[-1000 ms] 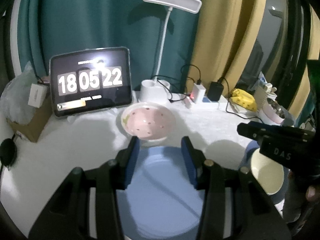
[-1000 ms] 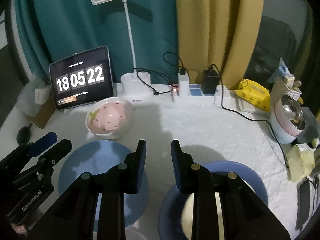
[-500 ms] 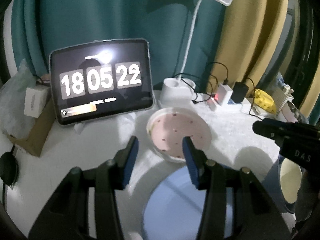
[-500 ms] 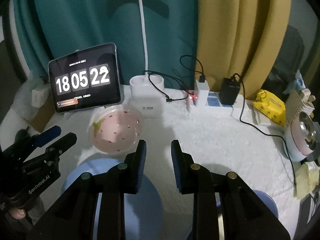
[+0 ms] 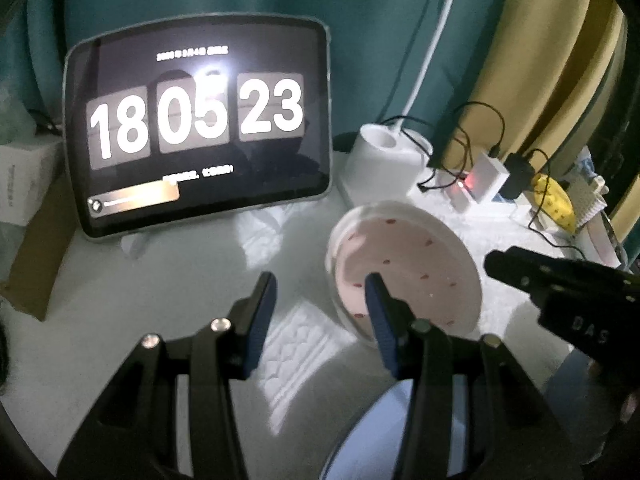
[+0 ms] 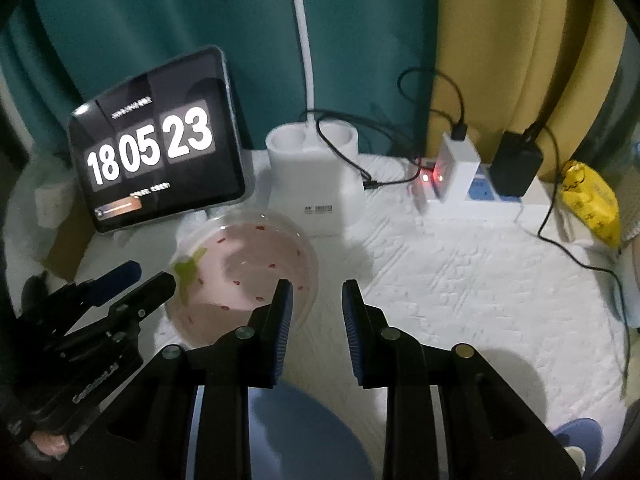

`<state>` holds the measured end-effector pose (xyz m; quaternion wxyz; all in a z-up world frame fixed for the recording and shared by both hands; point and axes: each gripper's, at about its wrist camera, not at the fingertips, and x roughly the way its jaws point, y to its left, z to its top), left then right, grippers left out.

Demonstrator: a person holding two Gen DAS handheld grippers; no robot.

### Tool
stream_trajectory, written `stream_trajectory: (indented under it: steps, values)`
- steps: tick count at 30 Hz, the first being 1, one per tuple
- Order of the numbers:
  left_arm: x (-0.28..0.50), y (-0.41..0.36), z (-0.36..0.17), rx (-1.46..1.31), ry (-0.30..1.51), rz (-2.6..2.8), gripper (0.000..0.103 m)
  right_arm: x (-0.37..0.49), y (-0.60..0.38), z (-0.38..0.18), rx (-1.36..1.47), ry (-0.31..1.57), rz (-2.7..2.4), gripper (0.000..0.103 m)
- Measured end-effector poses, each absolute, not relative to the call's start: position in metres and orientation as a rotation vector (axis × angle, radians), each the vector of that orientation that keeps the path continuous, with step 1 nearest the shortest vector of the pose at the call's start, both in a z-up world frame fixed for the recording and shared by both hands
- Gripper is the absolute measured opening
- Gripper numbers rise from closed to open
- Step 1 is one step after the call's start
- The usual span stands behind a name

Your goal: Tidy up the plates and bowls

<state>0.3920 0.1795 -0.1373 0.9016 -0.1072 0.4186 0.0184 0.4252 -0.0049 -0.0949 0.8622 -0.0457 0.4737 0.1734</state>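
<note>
A pink strawberry-patterned bowl (image 5: 404,264) (image 6: 244,276) sits on the white cloth in front of the tablet. My left gripper (image 5: 320,284) hangs open just left of the bowl, its right finger over the bowl's near left rim; nothing is between its jaws. My right gripper (image 6: 316,290) is open and empty to the right of the bowl, its left finger over the bowl's right edge. A blue plate (image 5: 380,436) (image 6: 304,436) lies near the front, partly hidden under the grippers. A second blue dish edge (image 6: 580,434) shows at the lower right.
A tablet (image 5: 200,128) showing a clock stands behind the bowl. A white lamp base (image 6: 312,176), a power strip with chargers (image 6: 472,184) and cables line the back. A yellow packet (image 6: 592,200) lies far right; a cardboard box (image 5: 36,248) is at left.
Both grippers moved forward and down toward the pink bowl, which now looms larger. The blue plates slid toward the bottom of both views. The clock changed from 22 to 23.
</note>
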Motion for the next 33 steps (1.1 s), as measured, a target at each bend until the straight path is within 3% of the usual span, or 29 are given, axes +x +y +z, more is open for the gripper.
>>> stream_trajectory:
  steps: [21,24,26,28,33]
  values:
    - [0.413,0.172,-0.160,-0.197,0.951,0.011,0.046,0.448,0.008,-0.143,-0.038,1.120,0.356,0.027]
    - [0.414,0.170,-0.161,-0.196,0.949,-0.011,0.041,0.450,0.010,-0.147,-0.028,1.137,0.370,0.026]
    - [0.414,0.166,-0.161,-0.189,0.946,-0.035,0.031,0.449,0.013,-0.150,-0.022,1.149,0.390,0.019]
    - [0.414,0.161,-0.162,-0.173,0.948,-0.047,0.027,0.447,0.017,-0.150,-0.035,1.144,0.397,0.019]
    - [0.413,0.162,-0.162,-0.173,0.941,-0.045,0.023,0.442,0.018,-0.148,-0.047,1.130,0.397,0.018]
